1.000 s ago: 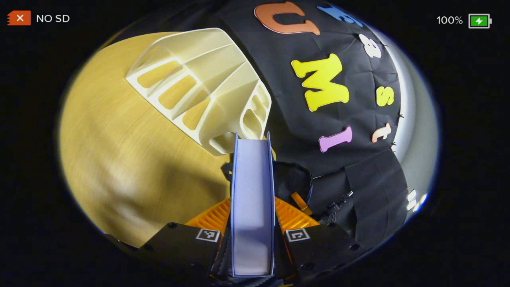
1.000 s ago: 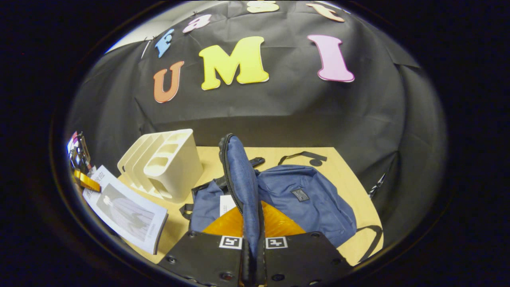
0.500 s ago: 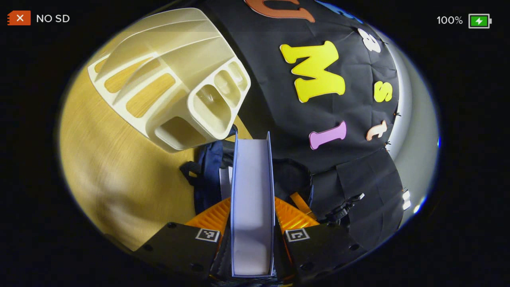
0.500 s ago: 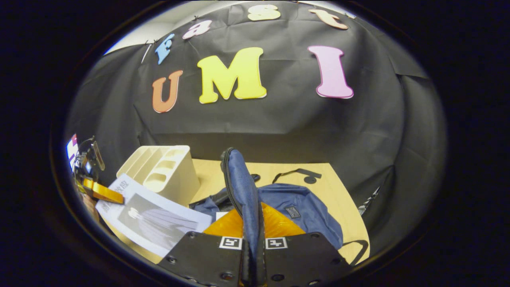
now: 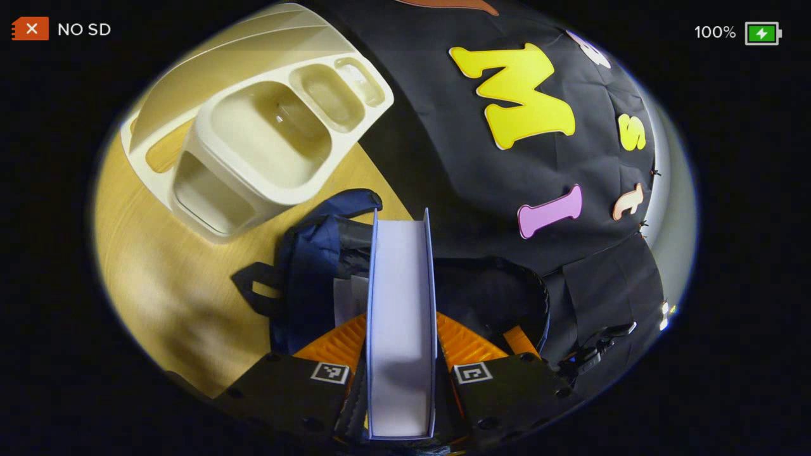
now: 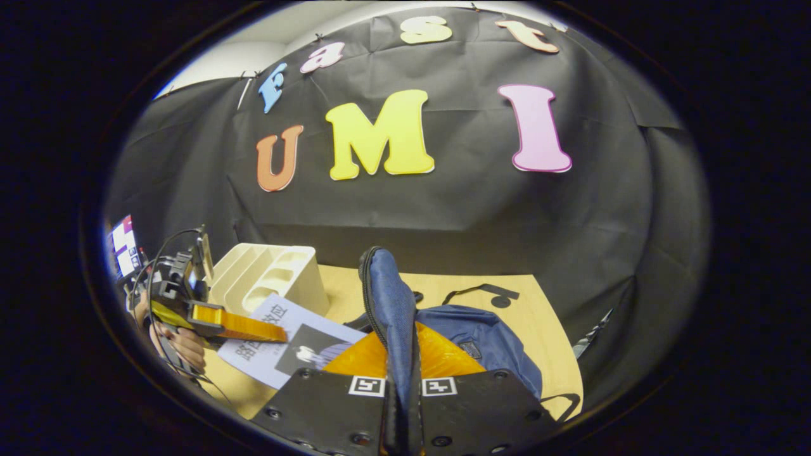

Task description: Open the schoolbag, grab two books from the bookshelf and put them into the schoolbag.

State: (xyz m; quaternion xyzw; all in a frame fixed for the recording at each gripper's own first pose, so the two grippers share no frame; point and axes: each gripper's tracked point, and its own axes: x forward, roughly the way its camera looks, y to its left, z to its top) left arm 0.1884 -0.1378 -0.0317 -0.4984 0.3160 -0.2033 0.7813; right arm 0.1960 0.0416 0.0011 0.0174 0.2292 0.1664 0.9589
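In the left gripper view my left gripper (image 5: 401, 354) is shut on a pale blue book (image 5: 400, 297), seen edge-on, held over the open mouth of the dark blue schoolbag (image 5: 317, 266). In the right gripper view my right gripper (image 6: 400, 380) is shut on the schoolbag's flap (image 6: 389, 304), holding it up by its zipper edge. The schoolbag's body (image 6: 481, 335) lies on the wooden table (image 6: 532, 304). At the left of that view the left gripper (image 6: 241, 326), in a person's hand (image 6: 184, 345), carries the book (image 6: 291, 339) close to the bag. The cream bookshelf (image 6: 269, 278) stands behind it.
The cream bookshelf (image 5: 266, 133) has bare slots and stands on the wooden table (image 5: 165, 278) just beyond the bag. A black strap (image 6: 481, 292) lies on the table behind the schoolbag. The booth's black cloth wall closes off the back.
My left gripper has carried the book from beside the bookshelf toward the schoolbag's opening. My right gripper has lifted the flap a little higher.
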